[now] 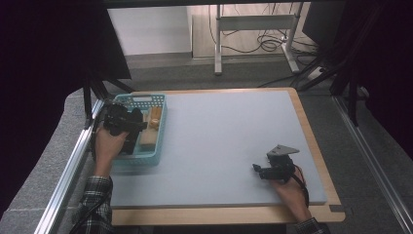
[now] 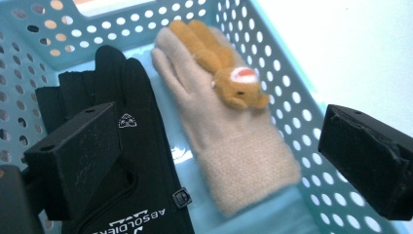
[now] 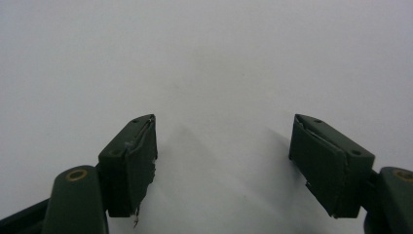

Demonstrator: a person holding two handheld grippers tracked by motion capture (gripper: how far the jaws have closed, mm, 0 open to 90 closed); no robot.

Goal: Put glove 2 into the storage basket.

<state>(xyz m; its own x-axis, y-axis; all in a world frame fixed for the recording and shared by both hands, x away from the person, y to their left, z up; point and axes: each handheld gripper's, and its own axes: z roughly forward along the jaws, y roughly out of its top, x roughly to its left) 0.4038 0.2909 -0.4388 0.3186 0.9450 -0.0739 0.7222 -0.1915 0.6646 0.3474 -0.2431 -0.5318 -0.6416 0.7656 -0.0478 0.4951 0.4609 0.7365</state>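
A perforated turquoise plastic basket (image 1: 160, 130) sits at the left edge of the pale grey worktop (image 1: 224, 141), toward the far left corner. Inside it lie two gloves side by side: a black fabric glove with white lettering on its cuff (image 2: 139, 161) and a beige knitted glove with a small orange plush animal on its back (image 2: 229, 141), their edges just touching.

The left gripper (image 2: 214, 156) hangs over the basket with its jaws spread wide, one jaw above the black glove and the other over the basket's perforated side wall, the beige glove's cuff between them; nothing is gripped.

The right gripper (image 1: 257, 169) rests near the worktop's near right corner, its jaws apart over bare surface, holding nothing.
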